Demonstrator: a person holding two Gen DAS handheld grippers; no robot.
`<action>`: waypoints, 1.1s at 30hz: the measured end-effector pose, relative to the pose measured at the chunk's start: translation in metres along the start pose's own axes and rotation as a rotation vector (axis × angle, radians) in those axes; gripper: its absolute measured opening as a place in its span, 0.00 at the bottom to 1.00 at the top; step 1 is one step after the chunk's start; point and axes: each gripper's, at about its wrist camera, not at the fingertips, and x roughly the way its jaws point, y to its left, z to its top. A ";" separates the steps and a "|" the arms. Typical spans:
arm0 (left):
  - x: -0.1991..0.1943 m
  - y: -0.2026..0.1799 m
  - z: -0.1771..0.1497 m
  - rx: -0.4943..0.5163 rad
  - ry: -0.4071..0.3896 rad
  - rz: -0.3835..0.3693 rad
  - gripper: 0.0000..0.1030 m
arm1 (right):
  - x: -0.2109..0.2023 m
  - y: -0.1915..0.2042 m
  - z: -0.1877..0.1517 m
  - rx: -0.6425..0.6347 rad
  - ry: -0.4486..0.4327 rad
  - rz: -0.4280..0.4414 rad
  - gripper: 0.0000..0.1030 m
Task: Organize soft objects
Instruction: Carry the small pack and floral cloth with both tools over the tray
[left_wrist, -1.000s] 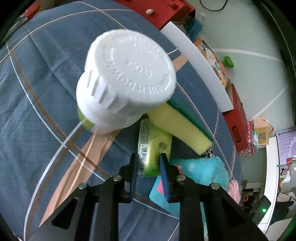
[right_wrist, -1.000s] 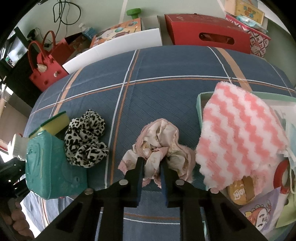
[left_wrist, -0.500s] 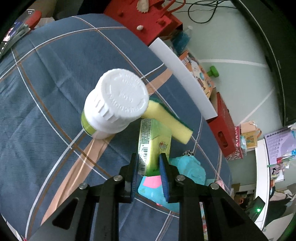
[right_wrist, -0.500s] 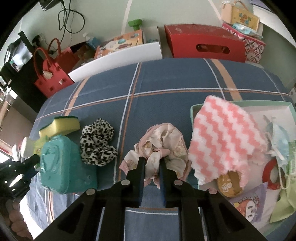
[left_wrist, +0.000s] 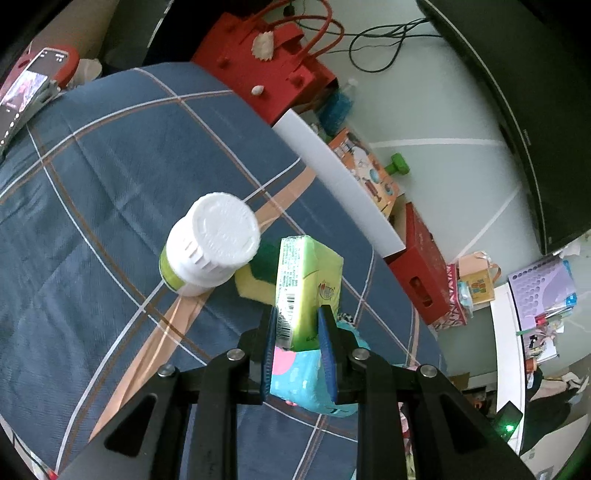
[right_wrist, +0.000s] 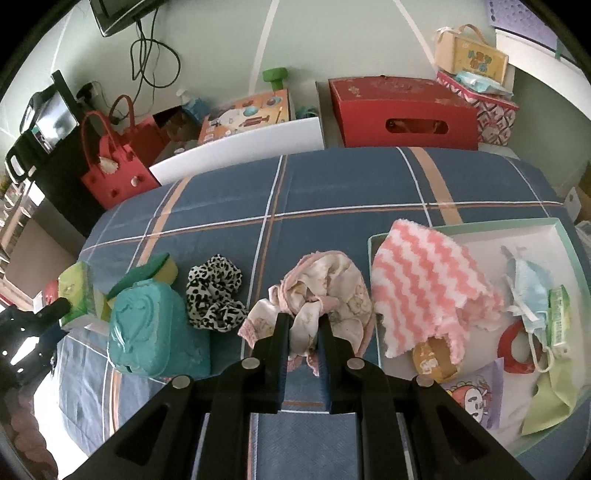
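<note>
My left gripper is shut on a green tissue pack and holds it off the blue plaid cloth. Under it lie a yellow-and-green sponge and a teal pouch. My right gripper is shut on a crumpled pink-and-cream cloth, lifted above the plaid cloth. Right of it, a pale green tray holds a pink zigzag towel, a face mask and other small items. A leopard scrunchie and the teal pouch lie to its left.
A white-capped bottle stands upright left of the sponge. Beyond the table's far edge are a white board, a red bag, a red box and other clutter. A phone sits at the far left corner.
Both grippers have risen with their loads: the tissue pack has come up off the cloth and away from the bottle, and the pink cloth hangs higher above the table.
</note>
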 end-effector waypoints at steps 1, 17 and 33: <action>-0.004 0.000 0.000 0.004 -0.005 -0.003 0.23 | -0.001 0.000 -0.001 0.002 -0.003 0.000 0.15; -0.005 -0.052 -0.014 0.154 -0.021 -0.055 0.23 | -0.029 -0.016 0.004 0.033 -0.076 -0.048 0.15; 0.037 -0.139 -0.061 0.404 0.109 -0.128 0.23 | -0.054 -0.089 0.011 0.177 -0.141 -0.205 0.15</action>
